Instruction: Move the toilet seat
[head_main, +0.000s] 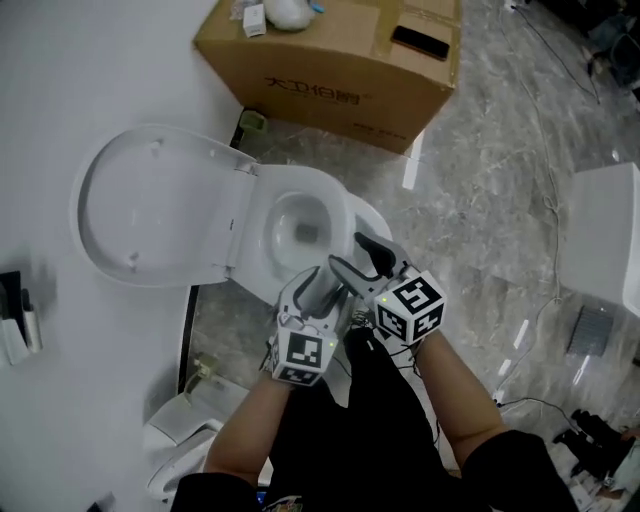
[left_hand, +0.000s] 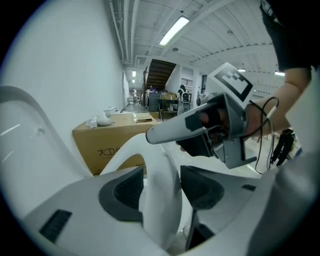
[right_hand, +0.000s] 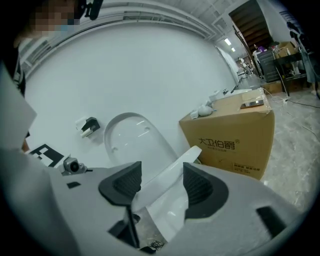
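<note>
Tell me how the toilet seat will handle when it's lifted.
The toilet seat holds its arc between the left gripper's jaws, so it is probably stiff. Its glossy white surface may slip on the pads. It likely pivots at the back, by the raised lid, rather than lifting free.

Left claw (head_main: 318, 285) and right claw (head_main: 355, 262) at toilet seat (head_main: 345, 215) front, lid (head_main: 160, 205) raised, cardboard box (head_main: 340, 60) behind

The raised lid (head_main: 150, 205) and the wall (head_main: 60, 80) close the left side. The cardboard box (head_main: 340, 60) blocks the area behind the bowl (head_main: 300, 225). Open floor (head_main: 480, 200) lies to the right, crossed by cables (head_main: 548, 200). A white fixture (head_main: 605, 235) stands at the far right edge. The toilet seat (left_hand: 160, 205) fills the jaw gap of the left hand-held gripper (left_hand: 161, 186) and the right hand-held gripper (right_hand: 160, 187).
</note>
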